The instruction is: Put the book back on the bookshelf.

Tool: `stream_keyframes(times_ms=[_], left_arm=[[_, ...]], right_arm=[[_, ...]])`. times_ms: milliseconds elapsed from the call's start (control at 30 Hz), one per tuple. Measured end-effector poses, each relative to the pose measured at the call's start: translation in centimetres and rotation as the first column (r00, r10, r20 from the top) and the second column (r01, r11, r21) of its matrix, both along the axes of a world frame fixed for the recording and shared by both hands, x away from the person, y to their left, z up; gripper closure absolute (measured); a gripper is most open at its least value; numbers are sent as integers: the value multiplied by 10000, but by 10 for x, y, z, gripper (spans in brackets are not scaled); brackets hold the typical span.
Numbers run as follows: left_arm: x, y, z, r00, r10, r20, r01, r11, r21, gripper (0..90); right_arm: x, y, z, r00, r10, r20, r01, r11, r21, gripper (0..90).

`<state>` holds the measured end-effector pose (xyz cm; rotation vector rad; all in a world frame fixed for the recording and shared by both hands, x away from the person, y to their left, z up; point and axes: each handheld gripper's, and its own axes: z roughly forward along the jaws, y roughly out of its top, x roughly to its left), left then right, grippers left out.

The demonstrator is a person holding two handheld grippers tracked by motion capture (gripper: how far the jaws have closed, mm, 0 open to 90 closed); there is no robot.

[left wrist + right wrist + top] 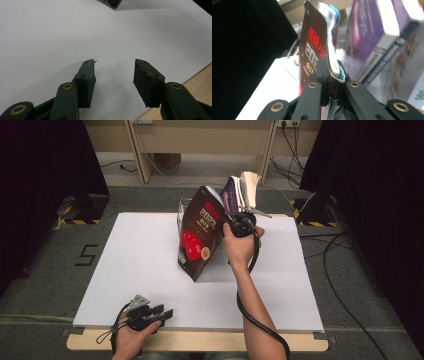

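Right gripper (231,218) clamped on the edge of the dark red book (200,232), book tilted up on the white sheet (135,265) just past centre, purple book (231,195) at one o'clock behind it, left gripper (167,312) resting at seven o'clock, jaws apart and empty.

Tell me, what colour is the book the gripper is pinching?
The book has a dark brown-black cover with red and white print, best seen in the high view.

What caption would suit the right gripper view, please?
Right gripper shut on the dark red magazine, purple book beside it.
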<state>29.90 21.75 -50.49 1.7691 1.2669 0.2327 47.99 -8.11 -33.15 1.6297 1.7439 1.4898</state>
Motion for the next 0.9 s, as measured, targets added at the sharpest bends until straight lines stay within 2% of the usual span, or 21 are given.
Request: stream_keyframes(times_ms=[133,267,400,467,600,767,900], left_arm=[[0,0,0,10000,-6,-11,6,10000,-15,509],[-1,0,0,10000,-22,4,22,10000,3,509],[-1,0,0,10000,-20,-2,20,10000,-6,510],[0,0,0,10000,-9,-1,9,10000,-11,510],[0,0,0,10000,-11,-9,11,10000,-18,510],[0,1,0,10000,8,-4,-8,10000,-21,510],[0,0,0,10000,7,-2,-7,10000,-15,511]], right_arm=[[-10,9,10,9973,69,733,-32,9987,-506,873],[-18,18,19,9900,232,1393,-128,9971,-754,873],[-22,26,25,9824,399,1823,-207,9942,-1059,873],[-23,29,27,9793,447,1975,-207,9923,-1222,873],[-25,31,30,9738,441,2229,-210,9943,-1049,873],[-24,35,33,9675,299,2511,8,9926,-1212,872],[-19,39,35,9670,338,2526,-30,9926,-1215,873]])
